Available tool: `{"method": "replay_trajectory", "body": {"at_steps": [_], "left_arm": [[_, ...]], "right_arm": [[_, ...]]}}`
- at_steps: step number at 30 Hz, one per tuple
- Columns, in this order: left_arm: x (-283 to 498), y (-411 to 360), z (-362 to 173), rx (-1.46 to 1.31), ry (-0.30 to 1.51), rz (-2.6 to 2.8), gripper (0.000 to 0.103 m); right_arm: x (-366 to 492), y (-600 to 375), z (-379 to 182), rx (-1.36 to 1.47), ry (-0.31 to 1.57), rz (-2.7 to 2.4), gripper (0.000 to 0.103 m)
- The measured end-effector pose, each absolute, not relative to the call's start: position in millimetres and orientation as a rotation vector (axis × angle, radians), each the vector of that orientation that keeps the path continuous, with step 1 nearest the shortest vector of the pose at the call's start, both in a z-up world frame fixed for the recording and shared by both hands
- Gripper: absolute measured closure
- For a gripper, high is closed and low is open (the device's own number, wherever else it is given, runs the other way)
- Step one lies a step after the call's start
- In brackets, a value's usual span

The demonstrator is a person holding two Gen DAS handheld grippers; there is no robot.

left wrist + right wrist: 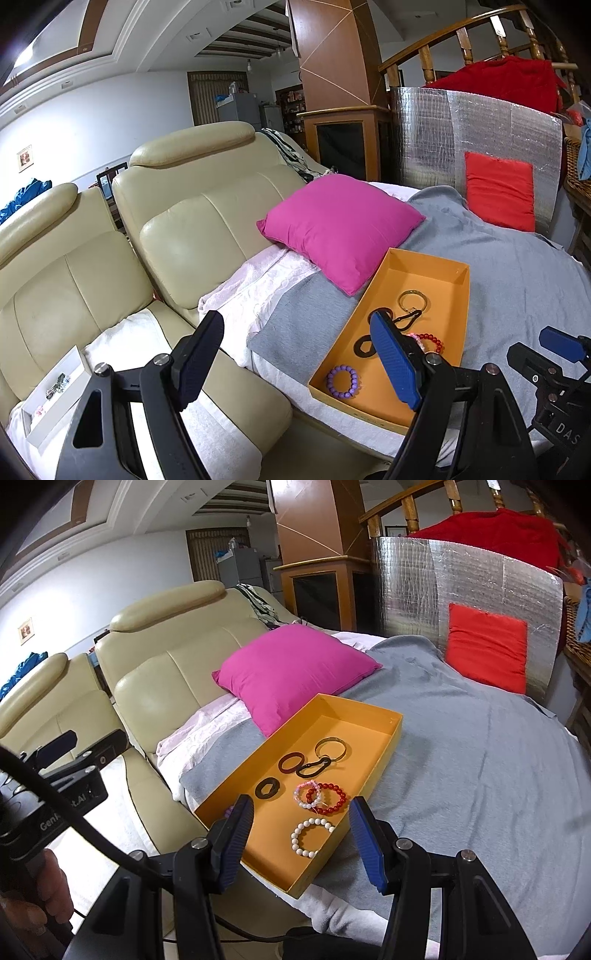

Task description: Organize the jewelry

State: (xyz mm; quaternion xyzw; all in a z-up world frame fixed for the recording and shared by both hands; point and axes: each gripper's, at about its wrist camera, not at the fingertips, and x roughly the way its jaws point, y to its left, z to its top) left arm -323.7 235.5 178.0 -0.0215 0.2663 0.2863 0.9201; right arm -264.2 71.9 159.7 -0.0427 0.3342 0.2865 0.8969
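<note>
An orange box (384,734) lies on a grey blanket (461,746) and holds several bracelets: a white bead one (312,836), a red bead one (332,797), a pink one (306,792), dark rings (290,762) and a metal bangle (331,748). The box also shows in the left wrist view (424,269), with a purple bead bracelet (342,381). My right gripper (301,843) is open and empty, just above the box's near end. My left gripper (295,362) is open and empty, left of the box. A white tray (55,398) with small jewelry lies on the sofa seat.
A cream leather sofa (177,229) stands left of the blanket. A magenta pillow (288,672) lies behind the box. A red cushion (487,648) leans on a silver foil panel (480,579) at the back right.
</note>
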Motion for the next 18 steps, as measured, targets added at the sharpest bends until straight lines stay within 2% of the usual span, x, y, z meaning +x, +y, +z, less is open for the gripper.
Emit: {"method": "replay_trajectory", "body": {"at_steps": [14, 18], "left_arm": [[-312.9, 233.6, 176.6, -0.034, 0.541, 0.578, 0.021], [-283.7, 203.3, 179.4, -0.017, 0.550, 0.452, 0.021]], "right_arm": [[-247.3, 73.7, 156.8, -0.079, 0.699, 0.592, 0.045], [-224.4, 43.1, 157.9, -0.008, 0.693, 0.537, 0.045]]}}
